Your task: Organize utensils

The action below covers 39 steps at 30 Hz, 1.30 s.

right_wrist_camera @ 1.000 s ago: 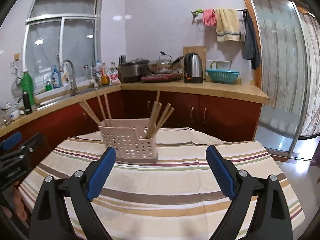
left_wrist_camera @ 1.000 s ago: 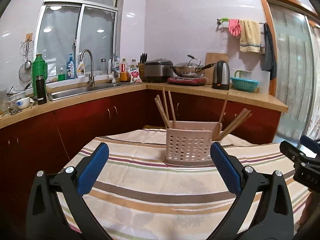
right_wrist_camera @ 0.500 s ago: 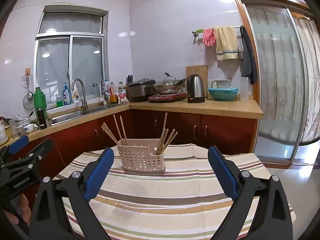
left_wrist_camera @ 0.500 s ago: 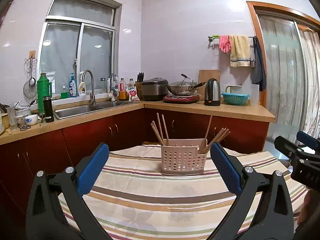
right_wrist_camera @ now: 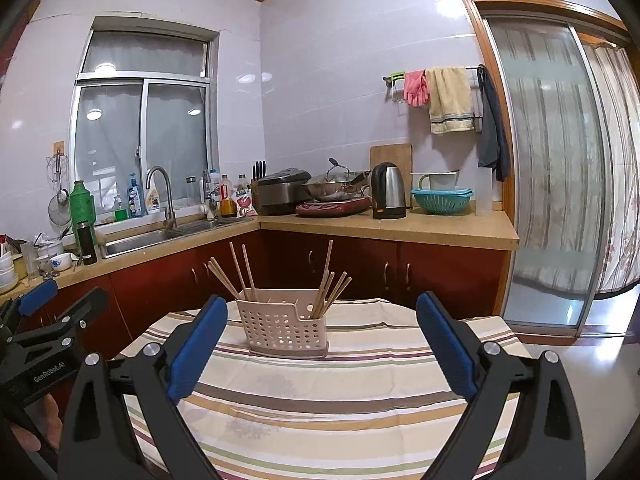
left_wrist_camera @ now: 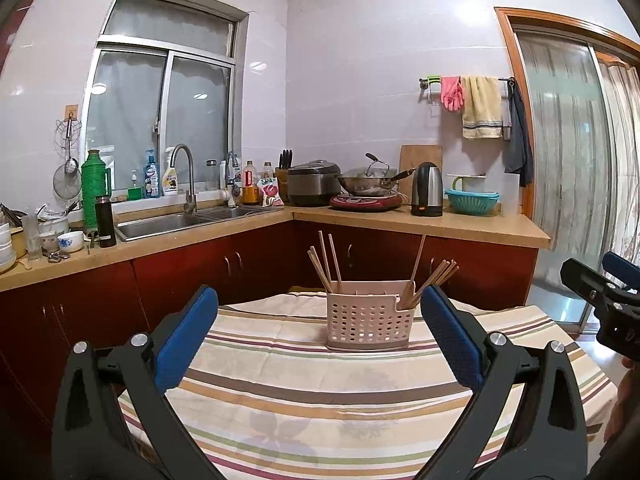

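Both jaws gape wide and hold nothing: left gripper (left_wrist_camera: 319,330) and right gripper (right_wrist_camera: 322,336) hover apart, well short of the perforated utensil holder (left_wrist_camera: 367,325). Chopsticks (right_wrist_camera: 240,274) stand in the holder's end compartments, probably two bunches, on the striped tablecloth (right_wrist_camera: 320,400).

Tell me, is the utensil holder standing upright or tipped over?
Upright. The utensil holder sits flat on the striped tablecloth, with chopsticks rising from its open top.

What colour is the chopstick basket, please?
Pale pink basket, clearest in the right wrist view.
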Each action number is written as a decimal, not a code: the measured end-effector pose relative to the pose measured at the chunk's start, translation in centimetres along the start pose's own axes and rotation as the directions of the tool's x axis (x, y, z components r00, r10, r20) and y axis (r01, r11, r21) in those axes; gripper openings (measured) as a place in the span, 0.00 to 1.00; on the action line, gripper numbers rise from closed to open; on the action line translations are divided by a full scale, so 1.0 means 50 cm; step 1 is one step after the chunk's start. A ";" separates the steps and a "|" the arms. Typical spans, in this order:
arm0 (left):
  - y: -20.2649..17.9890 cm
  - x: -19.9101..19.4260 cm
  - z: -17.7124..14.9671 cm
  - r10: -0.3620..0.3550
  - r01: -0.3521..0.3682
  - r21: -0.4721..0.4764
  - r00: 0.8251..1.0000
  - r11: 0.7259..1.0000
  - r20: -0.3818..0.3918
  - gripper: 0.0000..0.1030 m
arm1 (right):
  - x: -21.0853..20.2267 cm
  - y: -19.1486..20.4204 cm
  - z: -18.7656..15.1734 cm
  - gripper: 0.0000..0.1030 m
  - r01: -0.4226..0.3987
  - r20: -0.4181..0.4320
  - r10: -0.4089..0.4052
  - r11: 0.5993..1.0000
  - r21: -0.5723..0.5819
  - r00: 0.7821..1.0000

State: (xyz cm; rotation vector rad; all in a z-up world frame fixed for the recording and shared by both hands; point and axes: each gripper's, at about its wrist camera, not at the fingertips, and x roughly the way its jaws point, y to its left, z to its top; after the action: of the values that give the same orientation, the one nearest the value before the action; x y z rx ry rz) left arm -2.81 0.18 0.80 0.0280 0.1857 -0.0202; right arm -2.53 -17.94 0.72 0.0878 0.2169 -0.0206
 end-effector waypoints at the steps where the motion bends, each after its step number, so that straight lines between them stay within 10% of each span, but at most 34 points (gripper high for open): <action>1: 0.000 0.001 0.000 0.002 -0.002 -0.002 1.000 1.000 -0.001 0.96 | -0.001 0.000 -0.001 0.90 -0.001 0.000 0.001 1.000 0.000 1.000; 39: 0.008 0.012 -0.014 0.016 -0.016 -0.018 1.000 1.000 -0.024 0.96 | 0.006 -0.002 -0.009 0.90 -0.005 -0.020 0.005 1.000 -0.013 1.000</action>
State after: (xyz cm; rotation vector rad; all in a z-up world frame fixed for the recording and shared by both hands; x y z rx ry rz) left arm -2.33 0.57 -0.01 0.0113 0.2093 -0.0022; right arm -2.32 -18.00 0.21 0.0758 0.2364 -0.0137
